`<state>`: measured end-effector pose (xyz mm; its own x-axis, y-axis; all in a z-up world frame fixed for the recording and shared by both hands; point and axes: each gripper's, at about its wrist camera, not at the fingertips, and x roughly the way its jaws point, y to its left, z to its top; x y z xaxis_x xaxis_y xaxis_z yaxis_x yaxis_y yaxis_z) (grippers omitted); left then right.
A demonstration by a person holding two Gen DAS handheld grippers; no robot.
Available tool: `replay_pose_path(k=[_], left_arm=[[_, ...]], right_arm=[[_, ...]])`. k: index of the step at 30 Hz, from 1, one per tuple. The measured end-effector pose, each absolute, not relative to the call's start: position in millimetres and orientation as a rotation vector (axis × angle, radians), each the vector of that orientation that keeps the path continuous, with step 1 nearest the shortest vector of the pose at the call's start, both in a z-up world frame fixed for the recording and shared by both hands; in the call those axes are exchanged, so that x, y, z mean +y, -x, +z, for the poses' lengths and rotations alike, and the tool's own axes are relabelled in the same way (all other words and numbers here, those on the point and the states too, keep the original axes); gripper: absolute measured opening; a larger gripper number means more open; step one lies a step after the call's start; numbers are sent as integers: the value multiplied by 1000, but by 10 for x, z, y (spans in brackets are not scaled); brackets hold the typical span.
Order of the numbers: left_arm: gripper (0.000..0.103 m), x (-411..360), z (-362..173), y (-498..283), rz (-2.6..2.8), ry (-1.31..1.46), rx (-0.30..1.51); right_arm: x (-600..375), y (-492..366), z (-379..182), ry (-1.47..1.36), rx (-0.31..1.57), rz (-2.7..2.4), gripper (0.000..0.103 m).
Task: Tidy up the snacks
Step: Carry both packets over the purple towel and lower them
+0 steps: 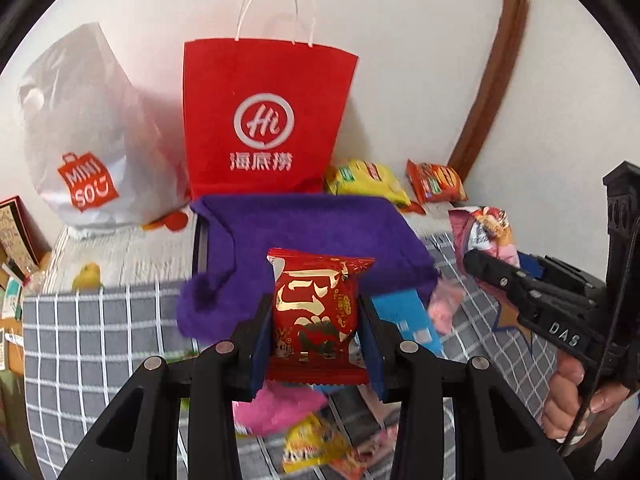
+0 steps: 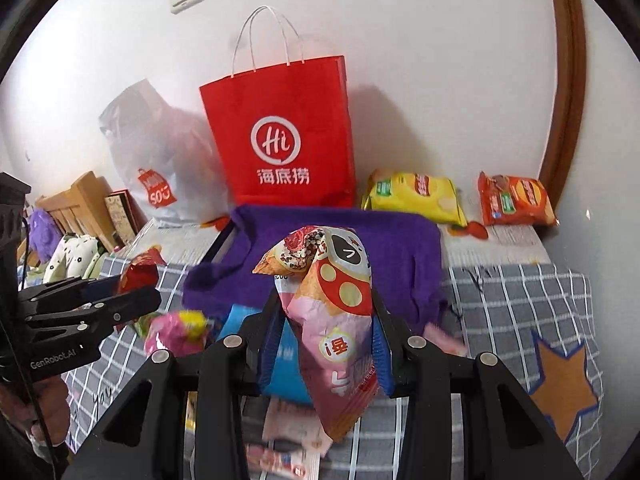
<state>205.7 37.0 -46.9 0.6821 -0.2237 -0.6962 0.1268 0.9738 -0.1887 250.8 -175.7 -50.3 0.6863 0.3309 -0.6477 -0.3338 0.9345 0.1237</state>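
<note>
My left gripper is clamped on a small red foil snack packet with gold lettering, its blue pads pressing both sides and the packet standing upright between them. My right gripper holds a crumpled pink snack bag printed with a red-and-yellow mushroom figure, pinched at its middle so the top flops over to the left and the bottom hangs below the pads. Both packets are lifted clear of the grey checked cloth that covers the surface. Just beyond them lies a purple felt bag, flat on the cloth. Behind it, against the far white wall, a red paper carrier bag with white handles stands upright, with a white plastic shopping bag to its left. To its right rest a yellow crisp bag and an orange snack bag. More loose packets lie scattered on the near cloth beneath my grippers.
</note>
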Motion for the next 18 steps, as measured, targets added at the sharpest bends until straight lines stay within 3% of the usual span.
replay_pose_path(k=[18], left_arm=[[38, 564, -437, -3224, -162, 146, 807]], right_arm=[[-1438, -3720, -516, -10, 743, 381, 40]])
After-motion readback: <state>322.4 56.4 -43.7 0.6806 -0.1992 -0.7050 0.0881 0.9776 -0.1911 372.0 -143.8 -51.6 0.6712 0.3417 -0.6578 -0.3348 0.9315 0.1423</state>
